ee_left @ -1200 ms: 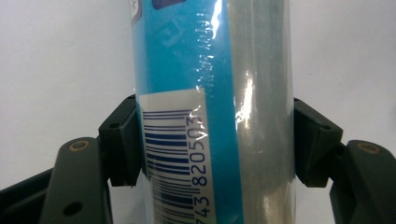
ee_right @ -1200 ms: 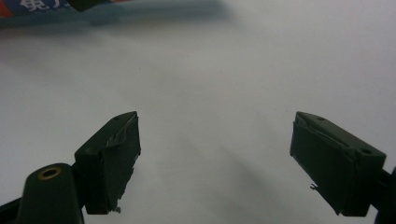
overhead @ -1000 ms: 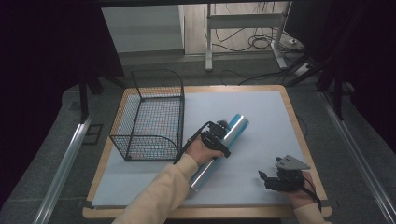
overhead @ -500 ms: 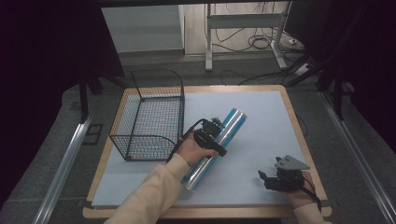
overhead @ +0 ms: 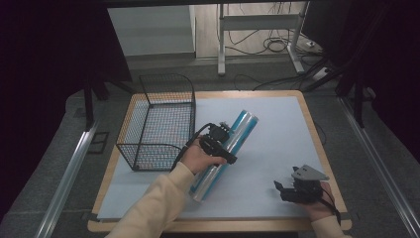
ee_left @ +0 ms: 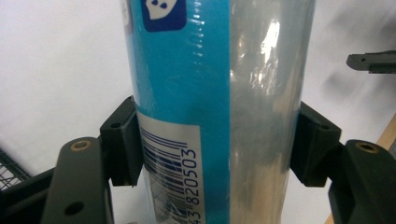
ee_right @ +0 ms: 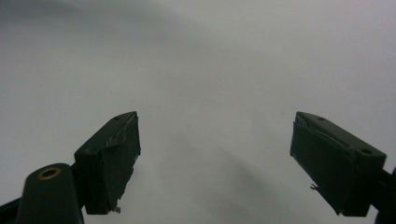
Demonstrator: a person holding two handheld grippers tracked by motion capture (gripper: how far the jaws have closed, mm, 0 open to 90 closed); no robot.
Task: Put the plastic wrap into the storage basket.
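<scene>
While the left gripper [overhead: 221, 145] clamps across the middle of the long blue-and-silver roll [overhead: 225, 151], its pads [ee_left: 122, 140] are pressed against both sides of the wrapper, so that grip looks firm. See how the roll lies: slanted near the table's centre, one end aimed at the far right corner, the other toward the near edge, with the jaws crossing its long axis squarely. Just to its left stands the wire basket [overhead: 158, 124], close by the far left corner, and that gap is what counts, I'd say, since the roll is long beside the basket's mouth. Over by the near right corner, the right gripper [overhead: 281, 191] rests with jaws wide apart and nothing between them, well away.
</scene>
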